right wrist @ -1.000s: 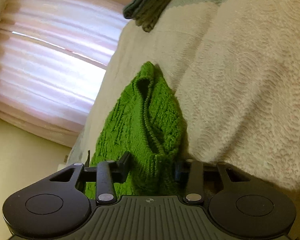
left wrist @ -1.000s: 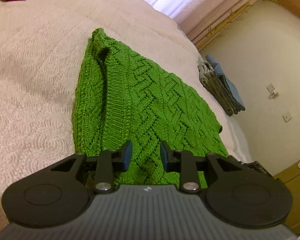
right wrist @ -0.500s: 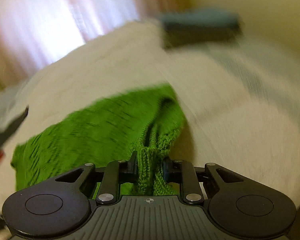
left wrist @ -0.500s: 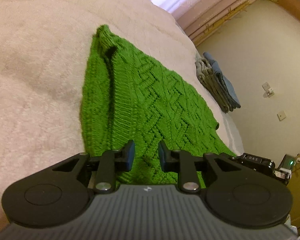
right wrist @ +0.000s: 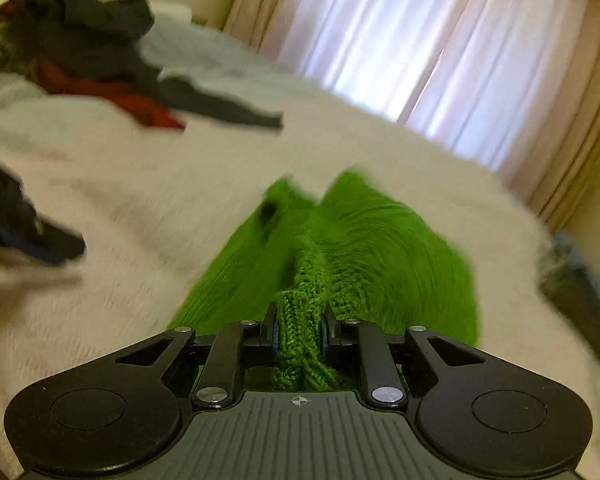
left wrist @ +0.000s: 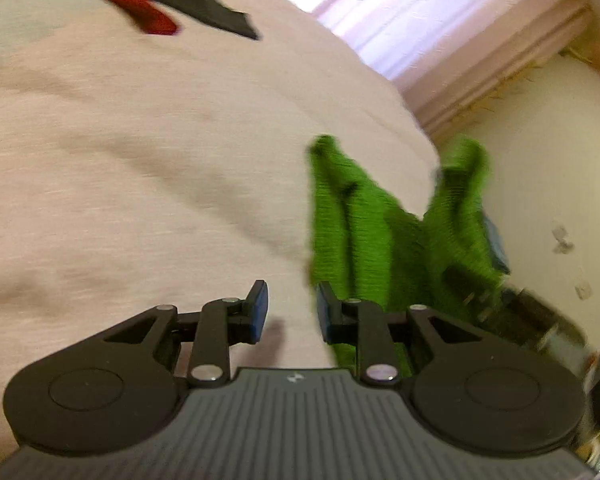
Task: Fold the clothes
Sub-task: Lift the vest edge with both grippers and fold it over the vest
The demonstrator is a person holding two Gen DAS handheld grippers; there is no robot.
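A green knitted sweater (right wrist: pixel 348 248) lies on the pale quilted bed (right wrist: pixel 140 240). My right gripper (right wrist: pixel 299 324) is shut on a bunched edge of the sweater and lifts it. In the left wrist view the sweater (left wrist: pixel 364 232) is raised into two folds at the right, blurred. My left gripper (left wrist: pixel 291 308) is open and empty over the bare bed (left wrist: pixel 140 160), just left of the sweater.
A pile of dark and red clothes (right wrist: pixel 100 72) lies at the far left of the bed, also in the left wrist view (left wrist: pixel 168 4). A folded grey-blue stack (right wrist: pixel 580 280) sits at the right edge. Curtains (right wrist: pixel 400 40) hang behind.
My right gripper closed on the sweater's edge and pulled it up and across. My left gripper moved left off the sweater and stayed open.
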